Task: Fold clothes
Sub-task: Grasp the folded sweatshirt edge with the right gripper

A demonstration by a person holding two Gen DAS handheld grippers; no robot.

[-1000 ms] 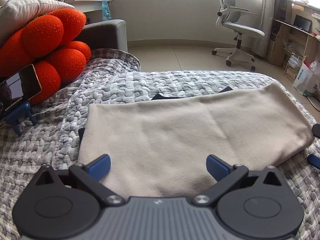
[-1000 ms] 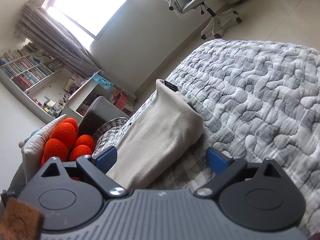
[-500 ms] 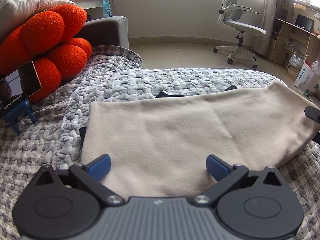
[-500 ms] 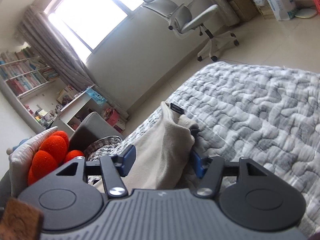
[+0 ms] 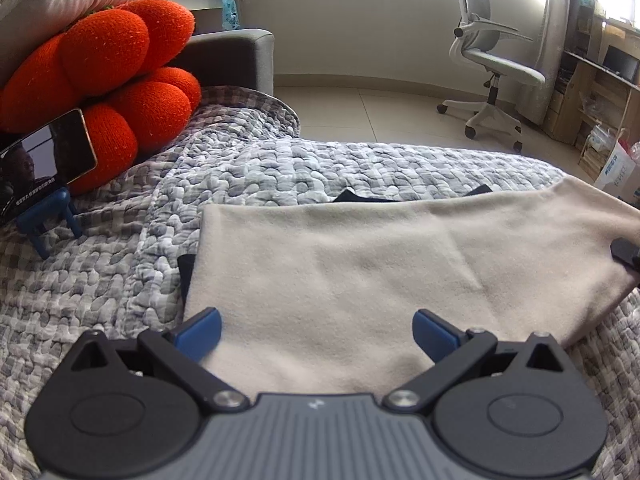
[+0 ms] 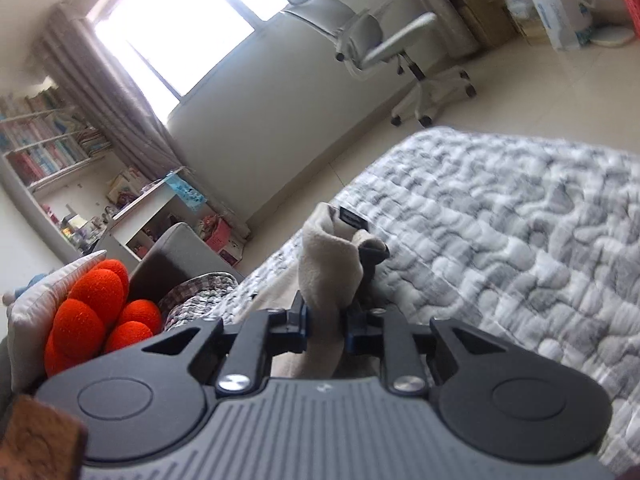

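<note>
A beige folded garment lies flat across the grey quilted bed, with dark fabric peeking out along its far edge and left side. My left gripper hovers open over the garment's near edge, its blue pads wide apart and nothing between them. In the right wrist view the garment's right end is bunched up and lifted between the pads of my right gripper, whose jaws are closing and pinch the cloth. A black part of the right gripper shows at the garment's right end.
An orange plush cushion and a phone on a blue stand sit on the bed at the left. A grey armchair stands behind them. An office chair stands on the tiled floor beyond the bed, with shelves at the right.
The right gripper's jaws have closed from wide apart onto the garment's right end and lifted it, bunching the cloth. The left gripper stays open in much the same place.
</note>
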